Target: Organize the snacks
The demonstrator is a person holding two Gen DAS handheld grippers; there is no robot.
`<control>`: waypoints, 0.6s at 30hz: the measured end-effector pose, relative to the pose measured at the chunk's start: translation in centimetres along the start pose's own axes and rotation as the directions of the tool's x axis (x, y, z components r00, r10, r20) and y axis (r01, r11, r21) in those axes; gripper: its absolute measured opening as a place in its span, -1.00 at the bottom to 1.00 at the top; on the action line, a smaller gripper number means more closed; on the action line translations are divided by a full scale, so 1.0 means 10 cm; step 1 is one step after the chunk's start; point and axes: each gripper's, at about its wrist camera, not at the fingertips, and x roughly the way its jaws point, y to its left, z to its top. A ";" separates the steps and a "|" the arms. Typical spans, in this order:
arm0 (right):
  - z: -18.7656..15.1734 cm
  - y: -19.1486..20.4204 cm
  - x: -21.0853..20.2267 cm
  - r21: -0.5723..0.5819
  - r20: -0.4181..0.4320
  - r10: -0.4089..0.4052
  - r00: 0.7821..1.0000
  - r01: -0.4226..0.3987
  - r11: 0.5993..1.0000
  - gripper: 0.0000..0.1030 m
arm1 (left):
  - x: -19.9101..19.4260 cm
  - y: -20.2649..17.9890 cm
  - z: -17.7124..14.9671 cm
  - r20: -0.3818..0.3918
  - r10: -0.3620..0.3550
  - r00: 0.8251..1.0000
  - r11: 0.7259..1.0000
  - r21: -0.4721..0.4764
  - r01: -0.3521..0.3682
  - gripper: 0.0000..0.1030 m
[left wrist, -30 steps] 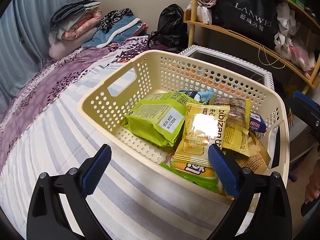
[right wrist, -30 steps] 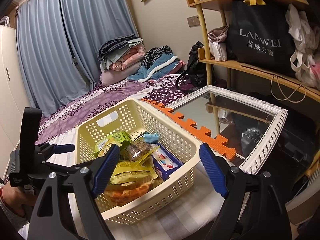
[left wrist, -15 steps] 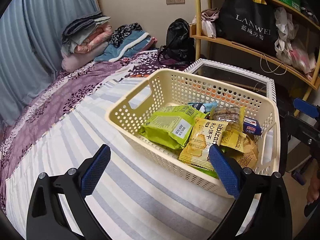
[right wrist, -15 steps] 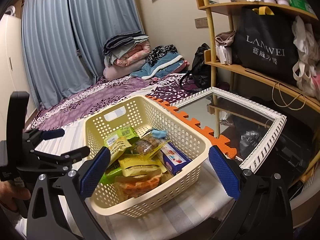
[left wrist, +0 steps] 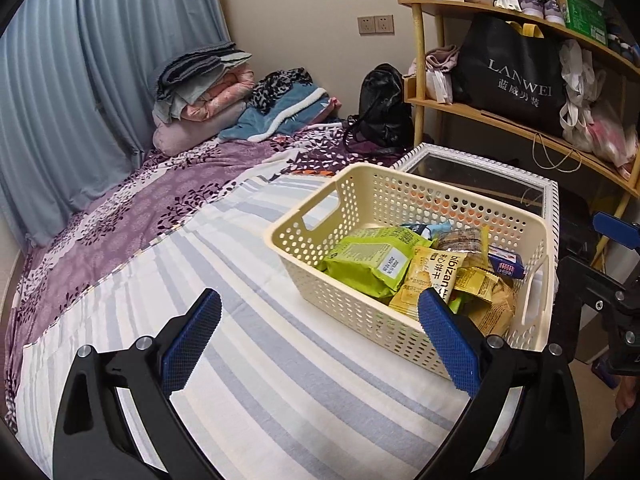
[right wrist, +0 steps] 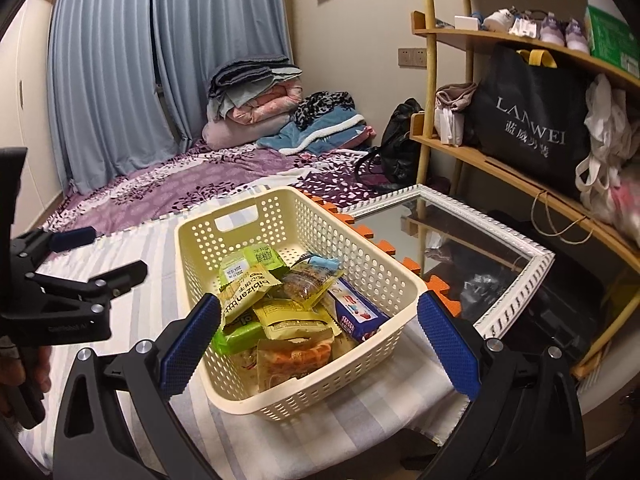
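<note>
A cream perforated basket (left wrist: 368, 208) stands on the striped sheet at the bed's corner; it also shows in the right wrist view (right wrist: 280, 216). It holds several snack packs: a green pack (left wrist: 368, 260), a yellow biscuit pack (left wrist: 434, 276), a blue box (right wrist: 356, 310) and an orange pack (right wrist: 292, 356). My left gripper (left wrist: 320, 340) is open and empty, short of the basket's near left side. My right gripper (right wrist: 318, 344) is open and empty, above the basket's near end. Each gripper shows in the other's view (right wrist: 80, 280), (left wrist: 600, 280).
A striped sheet (left wrist: 248, 360) covers the near bed, a purple floral cover (left wrist: 140, 216) lies beyond. Folded blankets (left wrist: 208, 88) are stacked at the far wall. A white-framed mirror (right wrist: 480, 256) lies right of the basket. A wooden shelf (right wrist: 500, 176) holds a black bag (right wrist: 532, 128).
Both grippers have drawn back and up from the basket, so it appears smaller and farther off. Both stay open and empty. The snacks have not moved.
</note>
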 end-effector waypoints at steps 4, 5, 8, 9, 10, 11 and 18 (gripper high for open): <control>-0.01 0.06 -0.06 -0.017 0.012 -0.039 0.999 0.039 0.999 0.90 | -0.11 0.06 -0.03 0.028 0.057 0.998 0.998 -0.005 -0.057 0.94; -0.01 0.07 -0.07 -0.021 0.014 -0.045 0.999 0.045 0.999 0.90 | -0.14 0.05 -0.03 0.036 0.073 0.997 0.997 0.001 -0.073 0.94; -0.02 0.11 -0.11 -0.038 0.019 -0.068 0.998 0.068 0.997 0.90 | -0.21 0.06 -0.07 0.055 0.101 0.993 0.995 0.015 -0.102 0.94; -0.03 0.13 -0.13 -0.045 0.022 -0.073 0.997 0.074 0.996 0.90 | -0.24 0.06 -0.08 0.058 0.106 0.993 0.994 0.012 -0.107 0.94; -0.03 0.14 -0.15 -0.049 0.026 -0.078 0.997 0.079 0.996 0.90 | -0.26 0.07 -0.10 0.060 0.110 0.992 0.994 0.007 -0.111 0.94; -0.04 0.14 -0.16 -0.053 0.030 -0.085 0.996 0.086 0.995 0.90 | -0.28 0.08 -0.10 0.063 0.111 0.992 0.994 0.000 -0.111 0.94; -0.07 0.20 -0.21 -0.080 0.057 -0.146 0.988 0.150 0.985 0.90 | -0.42 0.16 -0.17 0.079 0.080 0.994 0.996 -0.051 -0.076 0.94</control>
